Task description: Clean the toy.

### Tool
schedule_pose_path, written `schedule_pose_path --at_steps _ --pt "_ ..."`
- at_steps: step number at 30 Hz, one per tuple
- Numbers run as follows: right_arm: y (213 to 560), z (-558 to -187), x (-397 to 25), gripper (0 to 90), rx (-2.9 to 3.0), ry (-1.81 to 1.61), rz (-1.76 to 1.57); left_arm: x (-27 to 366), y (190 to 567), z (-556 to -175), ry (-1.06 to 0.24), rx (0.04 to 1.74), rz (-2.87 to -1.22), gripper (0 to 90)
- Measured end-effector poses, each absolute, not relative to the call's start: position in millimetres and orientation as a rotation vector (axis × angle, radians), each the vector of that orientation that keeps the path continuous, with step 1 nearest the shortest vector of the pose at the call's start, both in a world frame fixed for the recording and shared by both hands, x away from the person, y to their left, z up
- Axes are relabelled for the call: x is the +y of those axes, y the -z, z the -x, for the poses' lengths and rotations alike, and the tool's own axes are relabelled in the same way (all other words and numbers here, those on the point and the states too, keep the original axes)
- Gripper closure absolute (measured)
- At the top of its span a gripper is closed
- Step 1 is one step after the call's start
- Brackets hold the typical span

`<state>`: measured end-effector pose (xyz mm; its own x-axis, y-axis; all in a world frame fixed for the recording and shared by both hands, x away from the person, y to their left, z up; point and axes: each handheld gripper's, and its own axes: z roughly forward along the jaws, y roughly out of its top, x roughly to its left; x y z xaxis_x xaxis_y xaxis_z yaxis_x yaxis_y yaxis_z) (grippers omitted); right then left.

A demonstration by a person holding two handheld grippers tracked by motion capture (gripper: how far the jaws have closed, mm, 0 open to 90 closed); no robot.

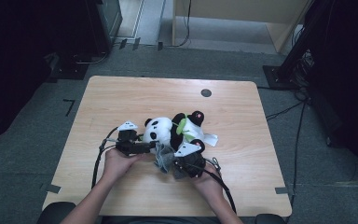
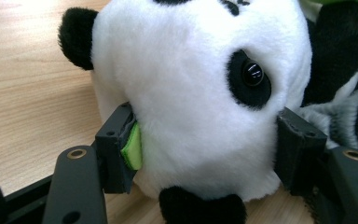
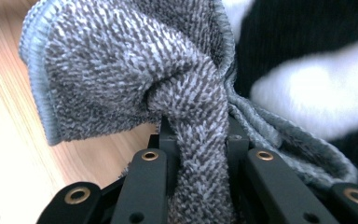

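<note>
Grey terry cloth (image 3: 135,74) is bunched and pinched between the jaws of the right gripper (image 3: 198,140), a thick fold running down between them while the rest fans out above with its stitched hem on the near-left side, over bare wood. In the high view the same cloth (image 1: 164,157) lies just beside the plush panda (image 1: 175,130), in the narrow gap between the two tools. The left gripper (image 2: 205,144) stands wide, with the panda's white head (image 2: 191,93) seated between its jaws; the left pad, faced in green, presses the fur, and the right pad sits against the cheek below the black eye patch. Whether the plush is squeezed or only bracketed cannot be told. The toy lies on its side near the middle of the wooden table (image 1: 121,93), with a green band at its neck and a white tag toward the right. Room for moving: the far half of the tabletop is bare wood apart from a small dark round grommet (image 1: 206,92); left and right flanks are likewise open to the rounded corners. The near edge is crowded by both forearms and trailing black cables. In the high view the left gripper (image 1: 137,145) and right gripper (image 1: 179,161) sit close together, well inboard of every table edge.
</note>
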<state>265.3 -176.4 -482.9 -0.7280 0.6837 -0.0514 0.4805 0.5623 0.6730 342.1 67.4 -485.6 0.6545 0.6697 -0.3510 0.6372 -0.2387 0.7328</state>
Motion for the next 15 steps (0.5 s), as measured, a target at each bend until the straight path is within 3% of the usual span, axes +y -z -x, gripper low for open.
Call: schedule_pose_path --at_steps 15 --pt "451 -263 -222 76.7 2.458 -0.955 -1.033 65 485 -343 -0.045 1.026 -1.95 34.4"
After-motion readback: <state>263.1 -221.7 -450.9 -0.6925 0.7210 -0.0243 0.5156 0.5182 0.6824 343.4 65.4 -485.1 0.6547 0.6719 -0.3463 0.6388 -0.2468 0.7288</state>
